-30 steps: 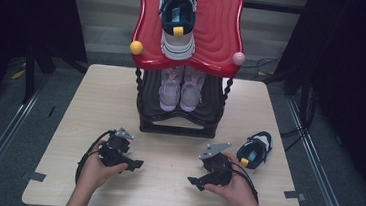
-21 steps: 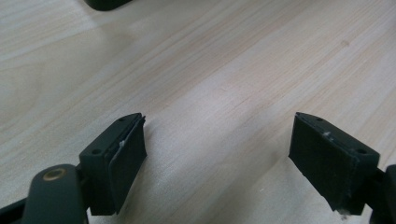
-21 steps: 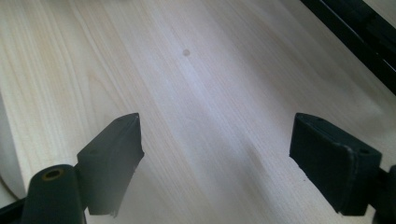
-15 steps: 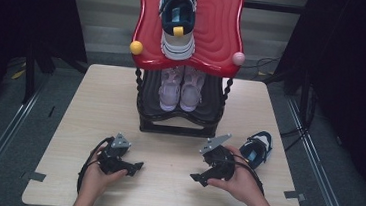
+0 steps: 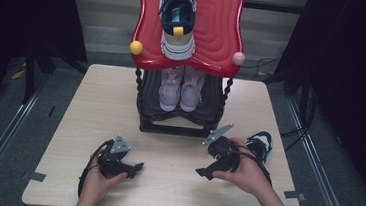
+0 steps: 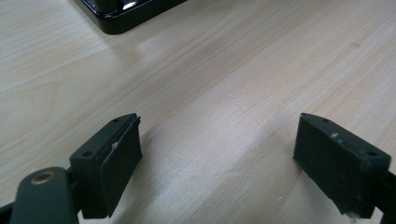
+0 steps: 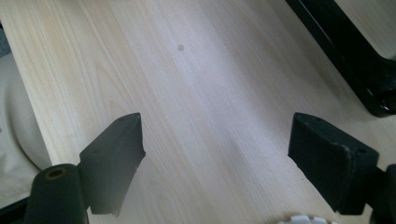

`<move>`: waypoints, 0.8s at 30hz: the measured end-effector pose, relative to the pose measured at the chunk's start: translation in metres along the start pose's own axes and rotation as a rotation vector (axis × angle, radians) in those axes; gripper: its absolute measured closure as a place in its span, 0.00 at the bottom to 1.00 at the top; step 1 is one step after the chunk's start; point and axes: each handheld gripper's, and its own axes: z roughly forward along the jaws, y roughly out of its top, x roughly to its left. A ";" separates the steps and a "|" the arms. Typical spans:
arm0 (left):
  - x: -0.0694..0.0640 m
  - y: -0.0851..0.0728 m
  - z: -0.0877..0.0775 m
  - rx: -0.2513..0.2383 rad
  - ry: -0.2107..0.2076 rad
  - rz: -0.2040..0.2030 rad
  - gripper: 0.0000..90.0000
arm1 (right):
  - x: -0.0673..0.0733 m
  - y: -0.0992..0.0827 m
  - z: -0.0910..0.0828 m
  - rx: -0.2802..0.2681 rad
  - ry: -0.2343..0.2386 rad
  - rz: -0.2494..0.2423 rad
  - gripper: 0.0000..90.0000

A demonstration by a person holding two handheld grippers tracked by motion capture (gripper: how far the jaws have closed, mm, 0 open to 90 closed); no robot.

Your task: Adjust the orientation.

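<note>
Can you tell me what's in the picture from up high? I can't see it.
Two hands each hold an open hand-held gripper, left and right, over a wooden table. A sneaker lies beside the right hand; more shoes sit on a red-topped rack behind.

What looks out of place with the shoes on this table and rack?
One navy-and-white sneaker lies alone on the table beside the right hand, while its apparent match sits on the rack's red top shelf. The pink pair sits neatly on the black lower shelf.
</note>
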 end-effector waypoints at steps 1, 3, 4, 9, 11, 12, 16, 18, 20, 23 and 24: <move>0.000 0.000 0.000 0.000 0.000 0.001 0.16 | -0.001 0.001 -0.003 0.008 -0.001 0.006 0.20; 0.000 0.000 0.000 0.001 0.000 0.001 0.16 | -0.004 0.003 -0.007 0.022 0.001 0.008 0.21; 0.000 0.000 0.000 0.000 0.000 0.000 0.16 | -0.005 0.003 -0.010 0.034 -0.004 0.006 0.21; 0.000 0.000 0.000 0.000 0.000 0.000 0.16 | -0.013 0.003 -0.023 0.092 -0.011 0.023 0.24; 0.000 0.000 0.000 0.000 0.001 -0.001 0.16 | -0.016 0.001 -0.028 0.124 -0.021 0.035 0.25; 0.000 0.000 0.000 0.000 0.001 -0.001 0.16 | -0.018 0.000 -0.030 0.136 -0.022 0.043 0.25; 0.000 0.000 0.000 0.000 0.001 -0.001 0.16 | -0.024 -0.005 -0.038 0.156 -0.027 0.063 0.25; 0.000 0.000 0.000 -0.001 0.001 -0.002 0.16 | -0.027 -0.008 -0.040 0.166 -0.035 0.075 0.25; 0.000 0.000 0.000 -0.001 0.002 -0.002 0.16 | -0.031 -0.011 -0.041 0.176 -0.029 0.088 0.25; 0.000 0.000 0.000 0.000 0.001 -0.002 0.16 | -0.037 -0.015 -0.041 0.206 -0.034 0.107 0.27; 0.000 0.000 0.000 0.000 0.001 -0.002 0.16 | -0.039 -0.016 -0.041 0.214 -0.032 0.115 0.28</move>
